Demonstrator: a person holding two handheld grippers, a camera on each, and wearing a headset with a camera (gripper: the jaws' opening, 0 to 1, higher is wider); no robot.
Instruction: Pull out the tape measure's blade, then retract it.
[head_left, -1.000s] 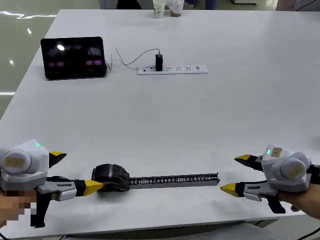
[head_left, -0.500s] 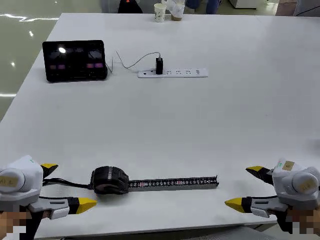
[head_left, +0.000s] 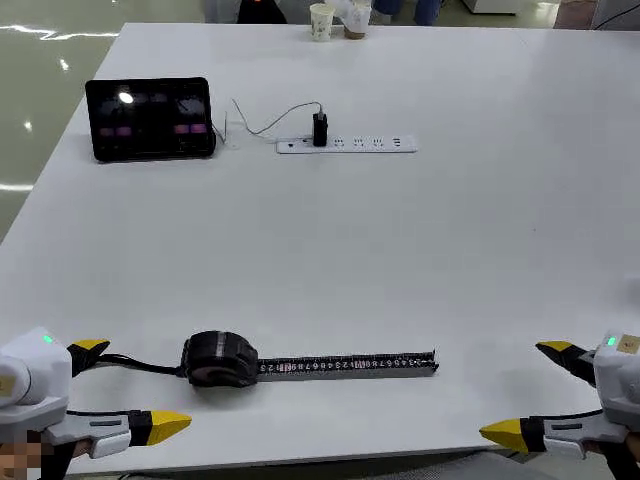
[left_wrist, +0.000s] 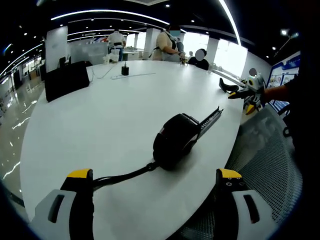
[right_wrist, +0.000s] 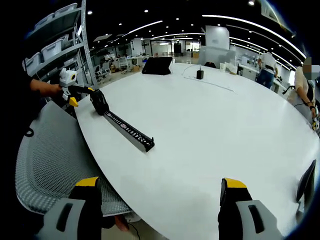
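Left gripper (head_left: 130, 384) and right gripper (head_left: 527, 391) draw back from the tape measure (head_left: 220, 360), jaws apart, empty; blade (head_left: 350, 363) lies out, not yet retracted

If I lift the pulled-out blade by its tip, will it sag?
The blade lies thin and straight, so likely springy, buckling if lifted far. The chunky case probably anchors it, or slides on the smooth table.

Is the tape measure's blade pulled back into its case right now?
No, the blade lies stretched out from the tape measure across the table.
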